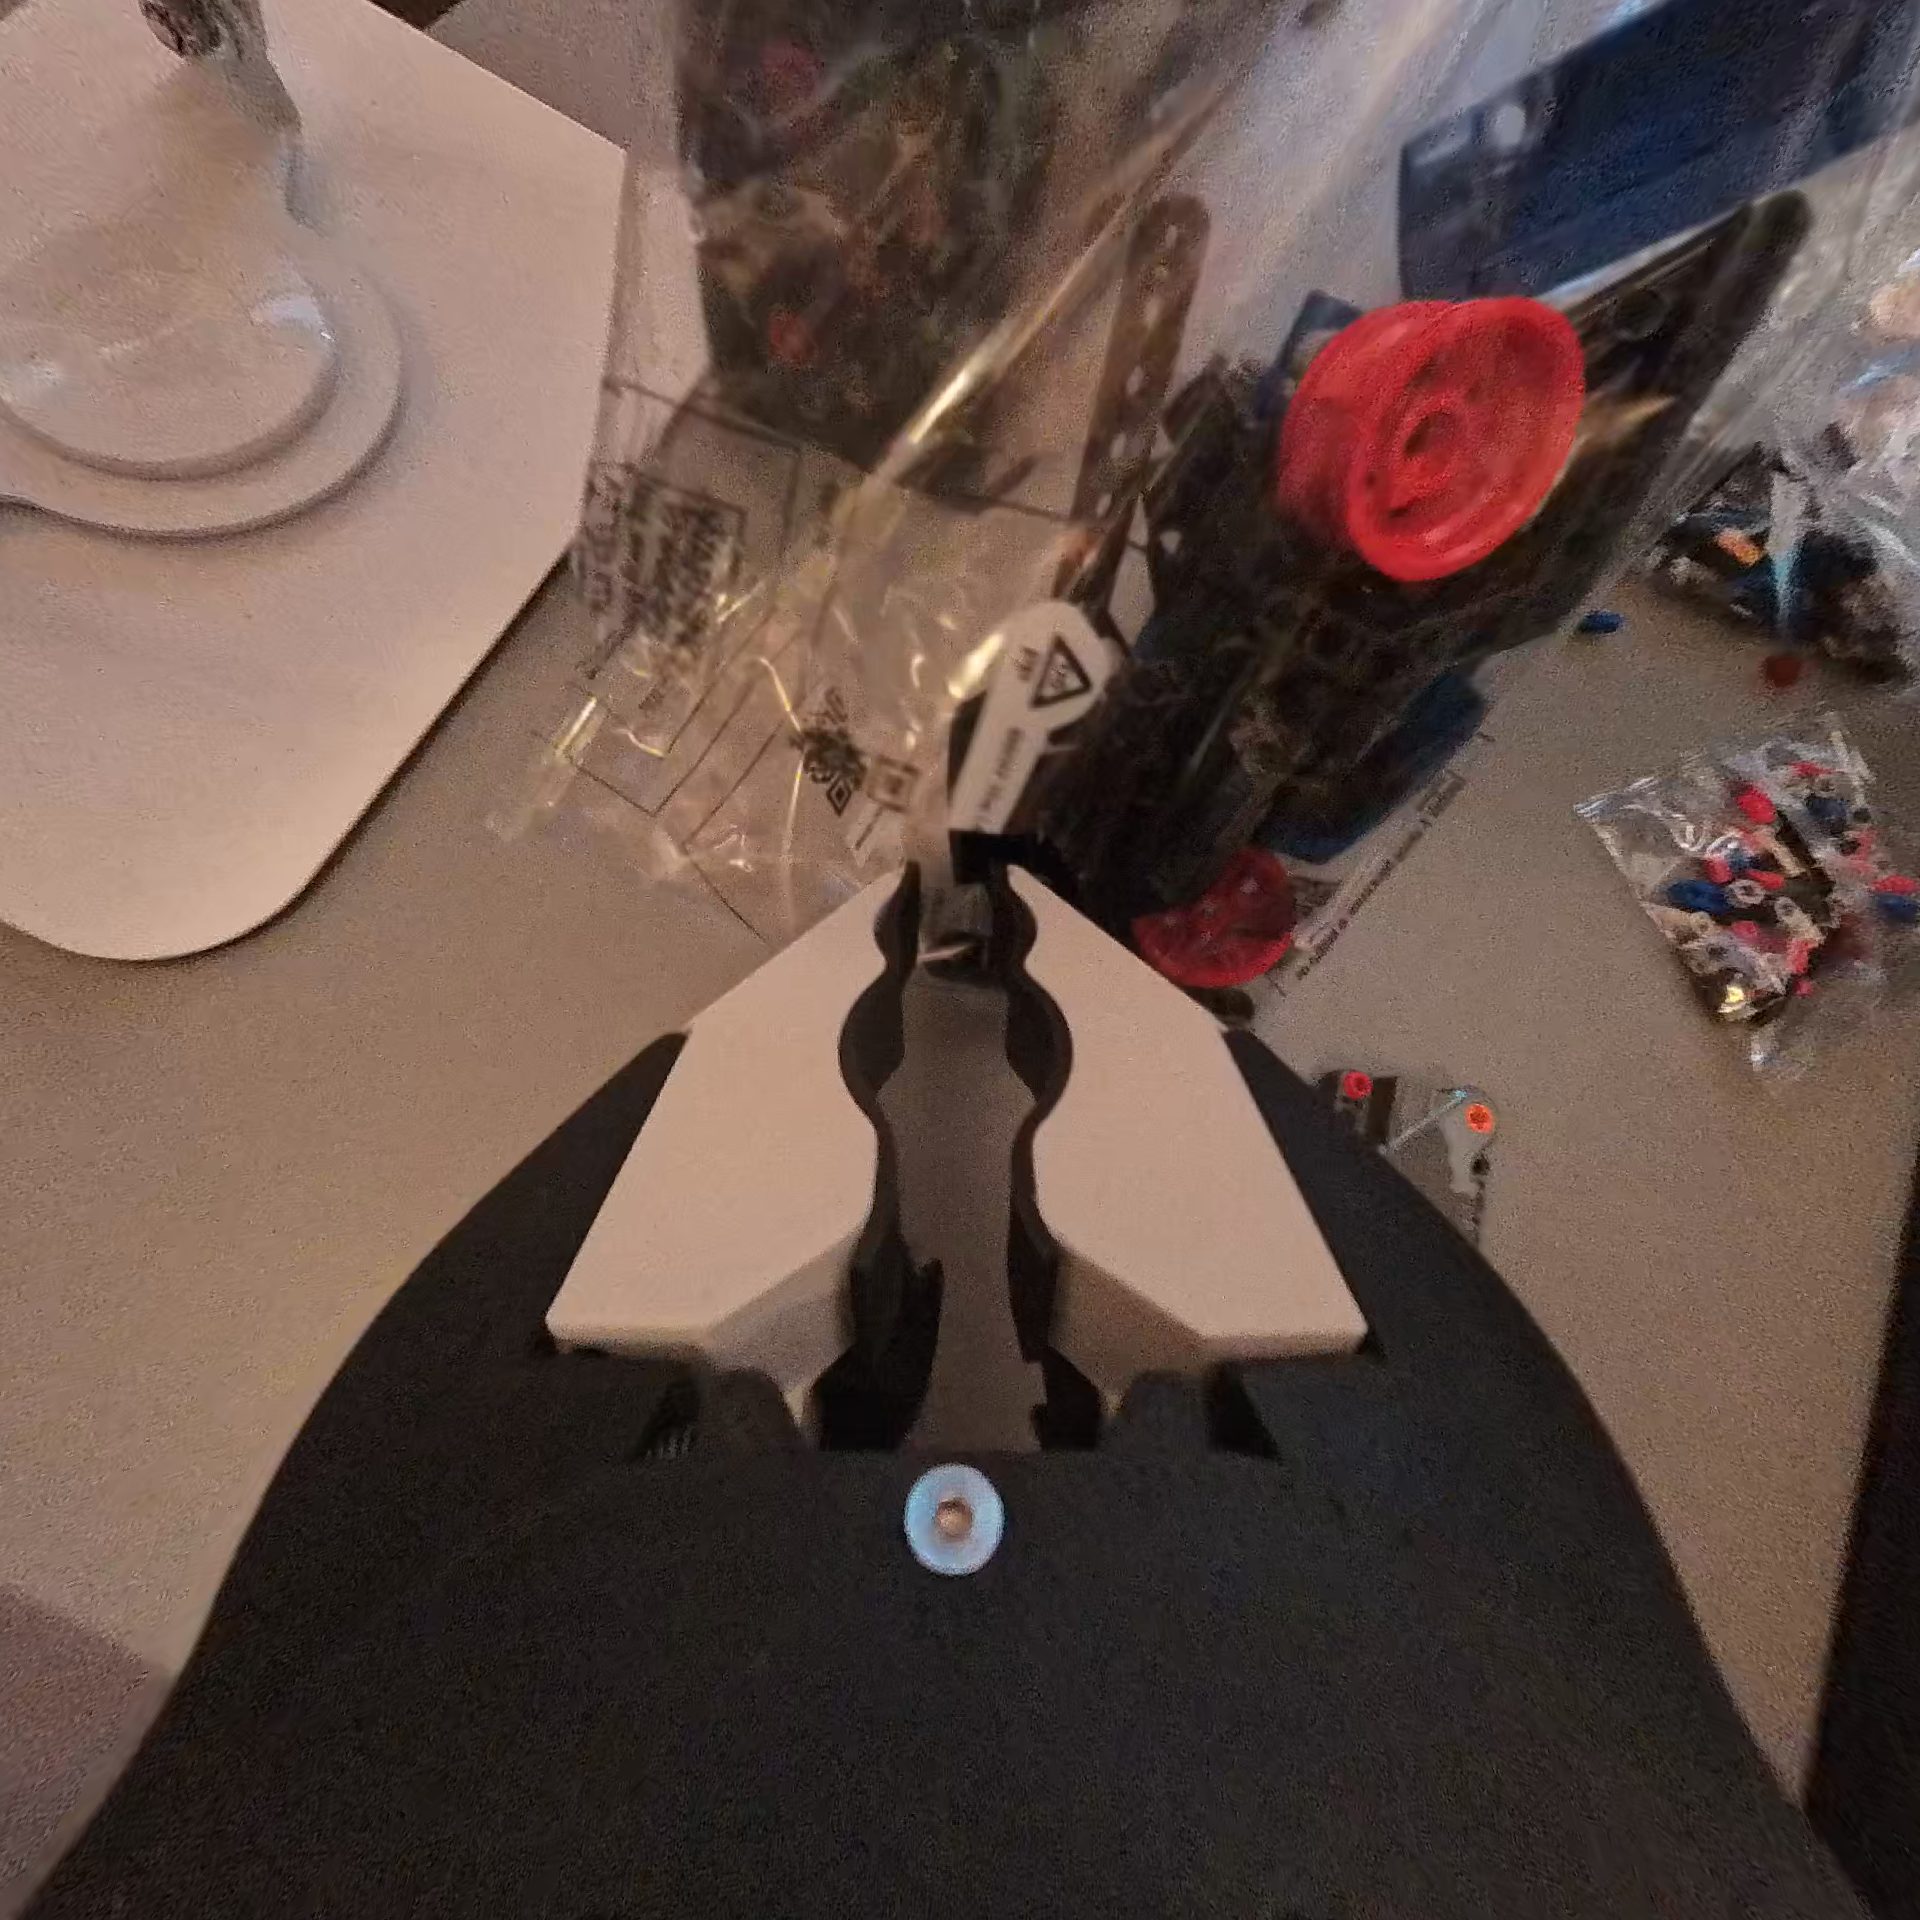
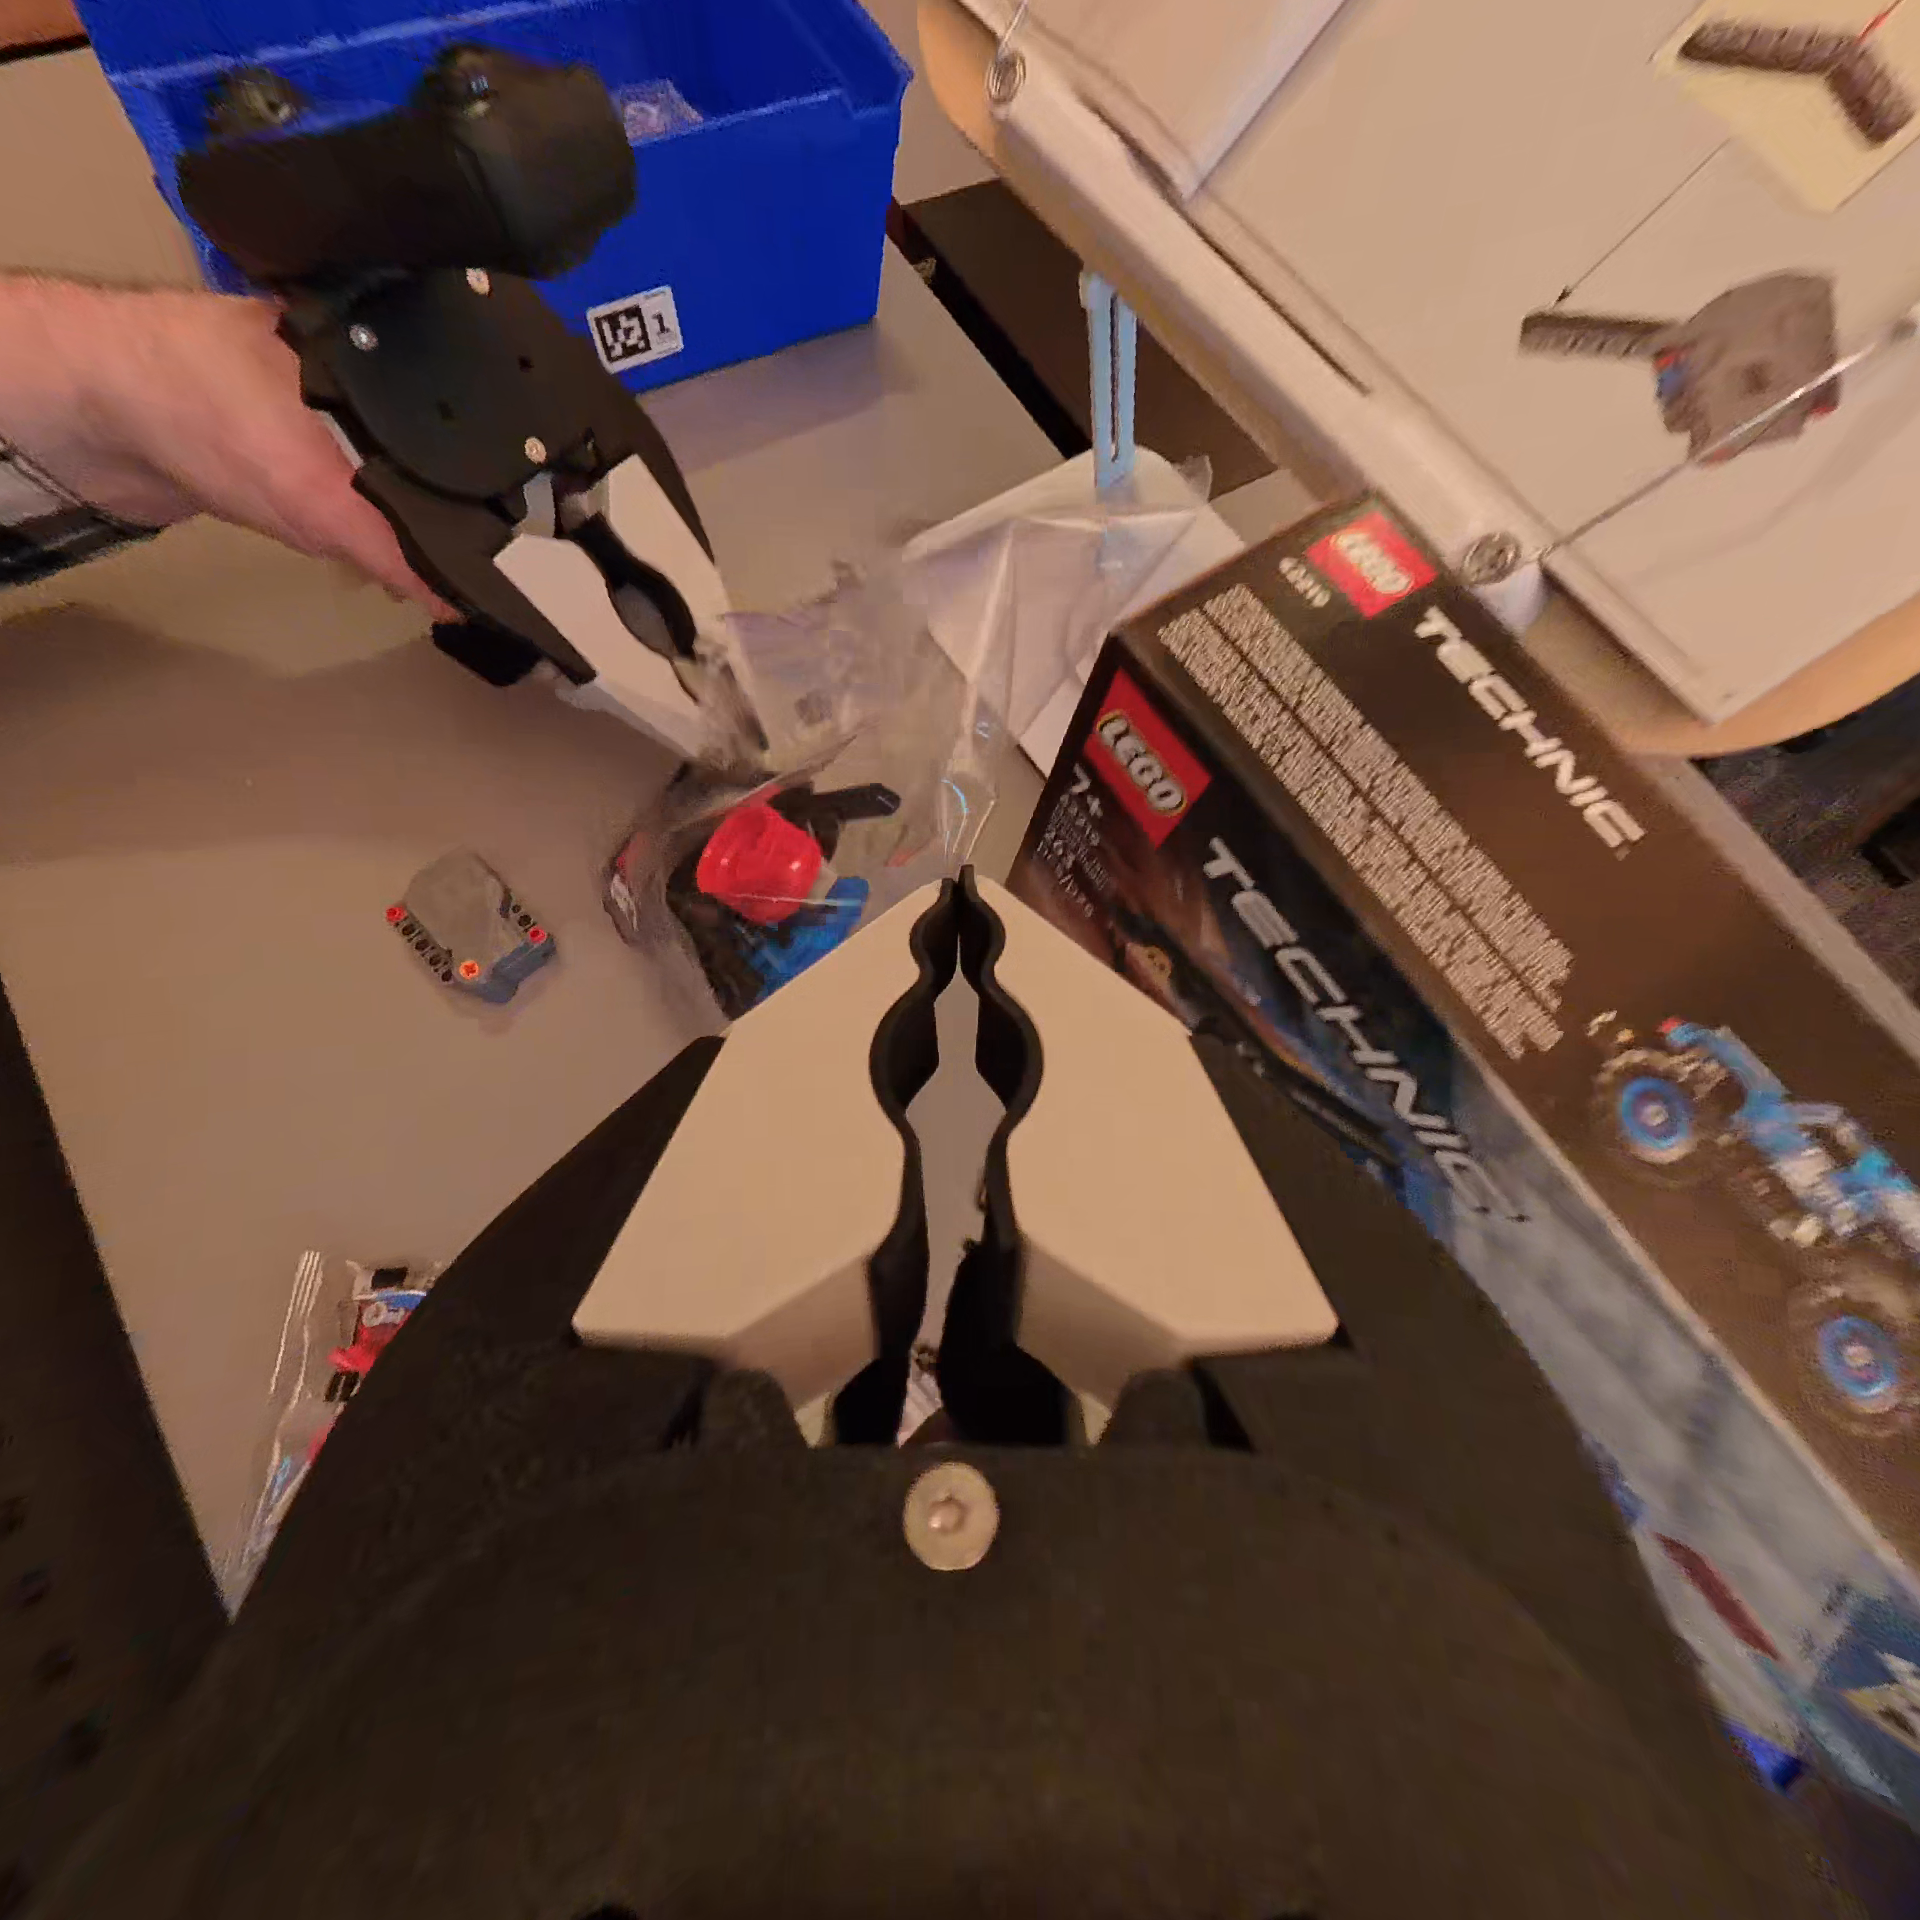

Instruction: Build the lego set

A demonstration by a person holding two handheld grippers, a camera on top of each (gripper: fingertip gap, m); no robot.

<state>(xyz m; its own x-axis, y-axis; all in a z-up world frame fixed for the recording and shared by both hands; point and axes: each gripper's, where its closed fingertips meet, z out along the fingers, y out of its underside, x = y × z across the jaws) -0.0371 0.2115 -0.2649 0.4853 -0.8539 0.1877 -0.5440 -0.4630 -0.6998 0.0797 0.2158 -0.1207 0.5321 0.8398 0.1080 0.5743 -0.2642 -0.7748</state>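
Left wrist view. Left gripper (image 1: pixel 956 883) at centre, its fingers clamped on the edge of a clear bag (image 1: pixel 1195 582) of parts, which rises toward 1 o'clock. Inside the bag: a red wheel (image 1: pixel 1429 436) at 1 o'clock, a second red wheel (image 1: pixel 1216 920) just right of the fingertips, and black beams. A flat, empty clear wrapper (image 1: pixel 707 665) lies at 11 o'clock on the desk (image 1: pixel 260 1195). A small bag (image 1: pixel 1756 894) of red, blue and black pieces sits at 3 o'clock, well apart from the gripper. A grey assembly (image 1: pixel 1423 1127) with red pins lies beside the gripper body at 3 o'clock. A white stand base (image 1: pixel 208 520) fills 10 o'clock. The box and bin do not show here.

Right wrist view. Right gripper (image 2: pixel 958 883) at centre, fingers together at the tips; whether any film is caught between them cannot be told. The left gripper (image 2: pixel 686 675) appears at 11 o'clock, held by a hand (image 2: pixel 177 436), pinching the bag (image 2: pixel 790 727) from above; the red wheel (image 2: pixel 758 847) lies low in it, on the desk (image 2: pixel 208 831). The set's box (image 2: pixel 1455 935) lies at 3 o'clock, just beside the fingertips. A blue bin (image 2: pixel 748 197) stands at 12 o'clock. The grey assembly (image 2: pixel 473 930) lies at 9 o'clock. Another small bag (image 2: pixel 322 1351) shows at 8 o'clock, part hidden by the gripper.
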